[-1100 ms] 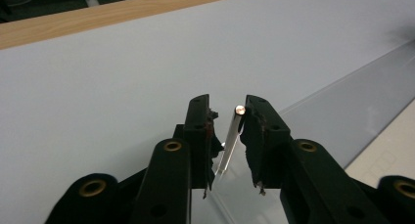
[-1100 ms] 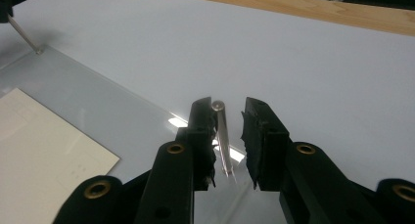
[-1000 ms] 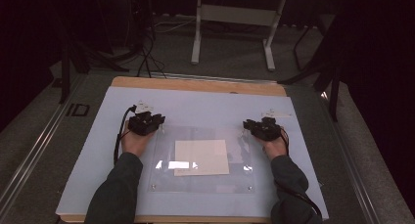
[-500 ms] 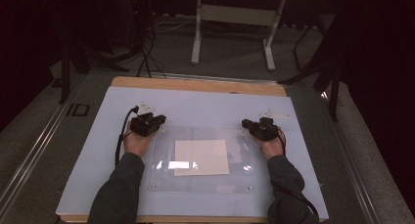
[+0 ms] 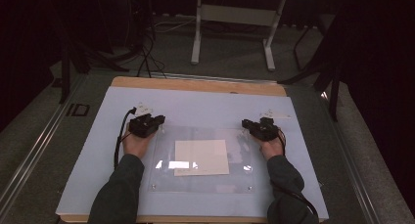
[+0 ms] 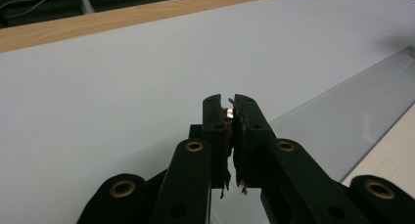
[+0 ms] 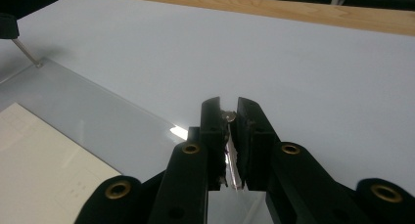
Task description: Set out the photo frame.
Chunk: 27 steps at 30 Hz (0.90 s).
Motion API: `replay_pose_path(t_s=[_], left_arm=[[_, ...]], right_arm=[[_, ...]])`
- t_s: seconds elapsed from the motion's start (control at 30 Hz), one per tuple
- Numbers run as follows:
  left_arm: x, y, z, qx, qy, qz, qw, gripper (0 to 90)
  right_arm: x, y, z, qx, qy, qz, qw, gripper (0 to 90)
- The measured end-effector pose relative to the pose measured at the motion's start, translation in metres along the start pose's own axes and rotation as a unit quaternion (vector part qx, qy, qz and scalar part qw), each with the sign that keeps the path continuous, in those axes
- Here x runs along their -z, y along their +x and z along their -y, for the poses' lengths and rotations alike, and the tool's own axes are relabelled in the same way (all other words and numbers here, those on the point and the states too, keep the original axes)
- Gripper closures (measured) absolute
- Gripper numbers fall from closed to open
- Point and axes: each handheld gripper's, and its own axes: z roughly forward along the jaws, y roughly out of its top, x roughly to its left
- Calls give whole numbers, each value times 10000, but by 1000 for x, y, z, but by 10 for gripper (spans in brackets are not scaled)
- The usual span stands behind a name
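Clear acrylic sheet (image 5: pixel 203 160), far corners pinched in closed left claw (image 6: pixel 230 104) and right claw (image 7: pixel 229 106).

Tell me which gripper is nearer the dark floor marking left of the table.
Left. The left gripper sits just right of the floor marking; the right gripper lies farther off, across the clear sheet.

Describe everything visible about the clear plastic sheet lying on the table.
The clear plastic sheet is a flat, glossy, see-through rectangle lying on the pale blue mat. It catches a bright glare and has small fasteners at its near corners. A cream paper square lies at its middle; whether on or under it is unclear. The left tongs and right tongs are each closed at a far corner, with a small screw between the jaws there.
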Motion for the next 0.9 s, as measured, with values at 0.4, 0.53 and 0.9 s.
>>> replay_pose_path(t_s=[0.4,0.53,0.9], left_arm=[[-2,4,-3,189,93,105,9997,846],[-5,7,-6,326,173,134,9992,846],[-12,15,-9,505,204,265,9982,851]], right_arm=[[-2,-2,-8,-29,283,-28,9996,828],[-4,-4,-12,-126,418,-55,9990,831],[-10,-13,-20,-398,644,-222,9969,835]])
